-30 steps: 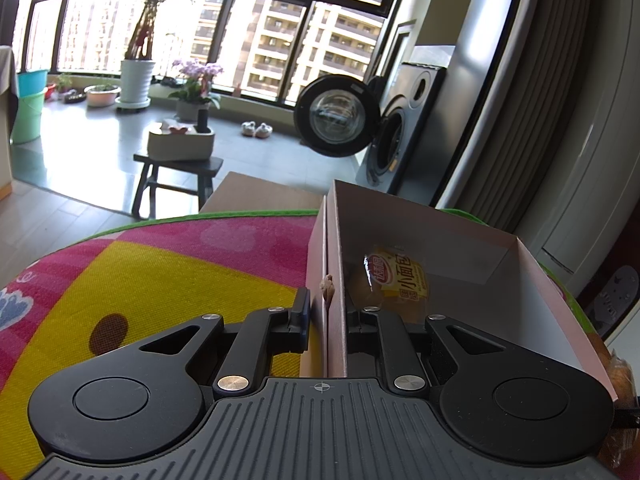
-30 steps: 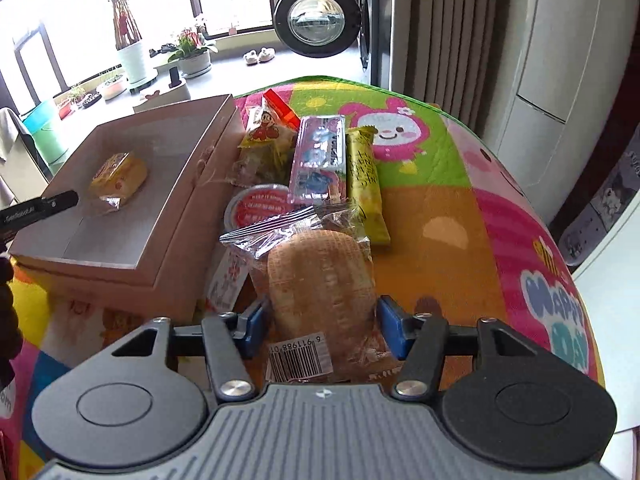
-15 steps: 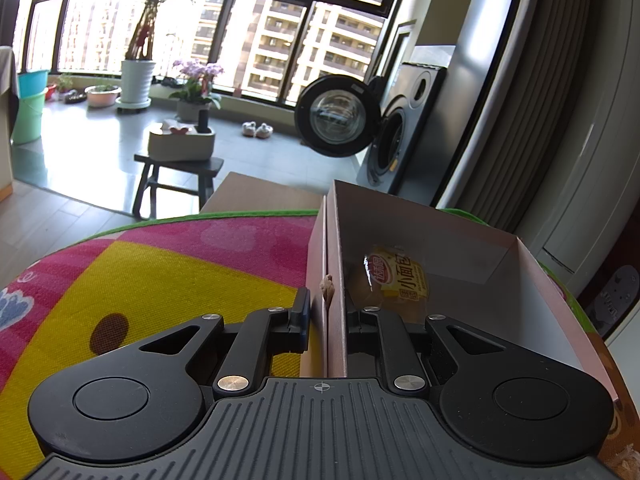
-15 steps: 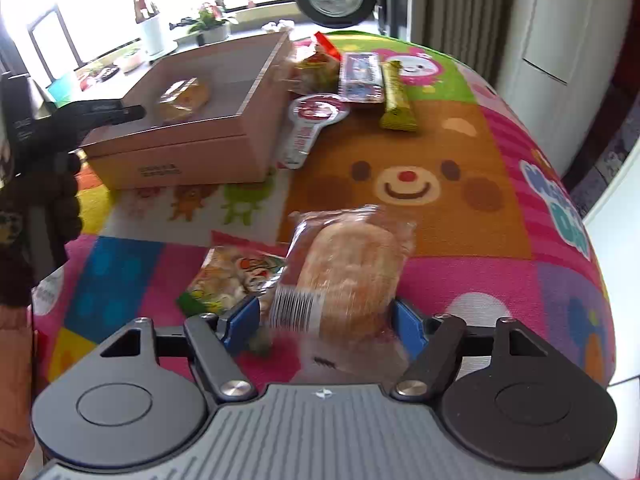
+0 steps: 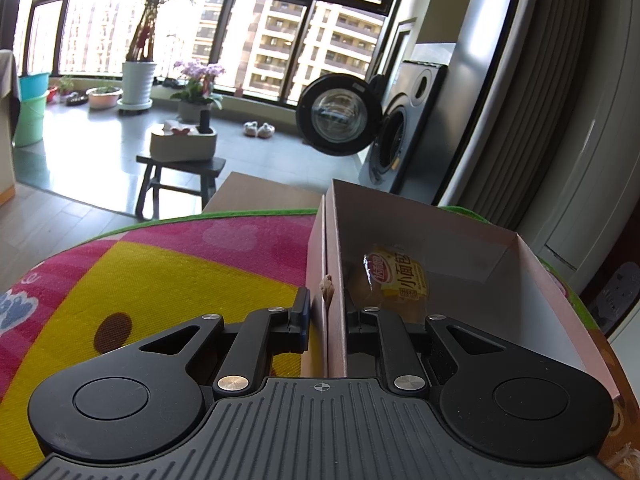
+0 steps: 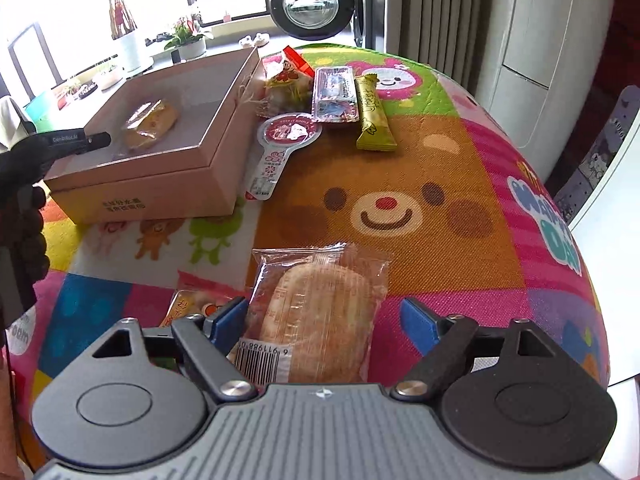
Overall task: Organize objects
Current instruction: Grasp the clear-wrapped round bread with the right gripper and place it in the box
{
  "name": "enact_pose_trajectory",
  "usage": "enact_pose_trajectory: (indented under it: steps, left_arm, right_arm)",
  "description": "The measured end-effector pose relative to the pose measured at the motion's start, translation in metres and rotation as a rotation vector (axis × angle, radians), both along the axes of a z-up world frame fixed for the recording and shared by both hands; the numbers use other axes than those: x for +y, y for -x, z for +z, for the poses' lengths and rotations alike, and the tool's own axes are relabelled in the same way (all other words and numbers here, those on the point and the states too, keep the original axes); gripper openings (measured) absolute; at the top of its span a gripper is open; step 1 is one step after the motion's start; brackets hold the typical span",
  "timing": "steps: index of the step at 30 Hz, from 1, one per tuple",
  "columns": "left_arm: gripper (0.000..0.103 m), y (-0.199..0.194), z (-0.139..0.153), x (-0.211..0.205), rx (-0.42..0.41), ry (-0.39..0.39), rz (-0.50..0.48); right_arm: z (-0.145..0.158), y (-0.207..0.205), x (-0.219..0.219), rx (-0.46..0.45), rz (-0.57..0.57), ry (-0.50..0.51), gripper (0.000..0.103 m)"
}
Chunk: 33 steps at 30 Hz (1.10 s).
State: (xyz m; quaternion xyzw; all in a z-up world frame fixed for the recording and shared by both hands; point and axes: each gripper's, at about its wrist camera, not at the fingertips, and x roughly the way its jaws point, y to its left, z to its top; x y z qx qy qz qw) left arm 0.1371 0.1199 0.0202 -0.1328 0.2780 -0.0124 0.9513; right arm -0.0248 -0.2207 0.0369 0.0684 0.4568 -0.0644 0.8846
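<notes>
**Box wall clamped on the left, bread packet between spread jaws on the right**

The pink box [image 6: 160, 152] sits toward the far left corner of the counter [image 6: 460, 264], which wears a bright cartoon mat. Inside it lies one small bread packet [image 6: 150, 122] with a yellow label, near the far left of the box floor. The left wrist view shows the box only from the inside of its near wall, with that packet [image 5: 396, 276] just beyond the jaws; it shows none of the snacks outside the box.

The right wrist view gives the whole spread. Just right of the box lie a round-headed sealed snack [image 6: 286, 136], a red and yellow bag [image 6: 288, 76], a clear blue-printed tray [image 6: 334, 94] and a yellow bar [image 6: 372, 112], all close together toward the far edge. At the near edge a large clear-wrapped flat bread [image 6: 320, 320] lies on the mat, with a small orange packet [image 6: 188, 308] partly under its left side.

The left gripper [image 5: 326, 316] has its jaws closed tight on the box's side wall, one finger outside and one inside. The right view shows it from the side, held in a dark-gloved hand [image 6: 20, 168].

The right gripper [image 6: 324, 316] has its jaws spread wide around the flat bread. The left blue pad sits just at the wrapper; the right pad stands clear of it.
</notes>
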Motion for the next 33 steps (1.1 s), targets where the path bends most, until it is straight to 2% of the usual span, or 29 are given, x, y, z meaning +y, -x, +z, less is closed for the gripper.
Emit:
enact_pose_trajectory:
  steps: [4,5,10,13,17,20,23,26,33]
  left_arm:
    - [0.016,0.001,0.0,-0.001,-0.001,-0.005,0.001]
    - [0.015,0.002,0.001,-0.001,-0.002,-0.01,0.002]
    - [0.015,0.004,0.002,-0.002,-0.004,-0.027,0.002]
    - [0.015,0.004,0.002,-0.002,-0.004,-0.027,0.001]
    - [0.015,0.004,0.002,-0.002,-0.004,-0.026,0.001]
    - [0.015,0.005,0.002,-0.002,-0.003,-0.023,0.001]
    - [0.015,0.005,0.002,-0.002,-0.002,-0.016,0.0]
    - [0.015,0.005,0.001,-0.001,0.0,-0.009,-0.001]
    - [0.015,0.003,0.002,0.002,0.004,0.004,-0.003]
  right_arm:
    - [0.003,0.004,0.006,-0.006,0.038,0.025,0.069]
    - [0.005,0.006,0.008,-0.003,0.052,0.033,0.059]
    - [0.02,0.017,0.013,0.016,0.065,0.047,0.054]
    - [0.051,0.02,0.021,-0.04,0.093,0.03,0.054]
    - [0.118,0.009,0.042,-0.204,0.168,0.031,0.054]
    - [0.158,-0.016,0.06,-0.293,0.232,0.033,0.054]
    - [0.174,-0.054,0.078,-0.329,0.259,0.045,0.054]
    - [0.167,-0.098,0.091,-0.307,0.259,0.036,0.054]
    - [0.095,-0.198,0.107,-0.11,0.187,0.046,0.054]
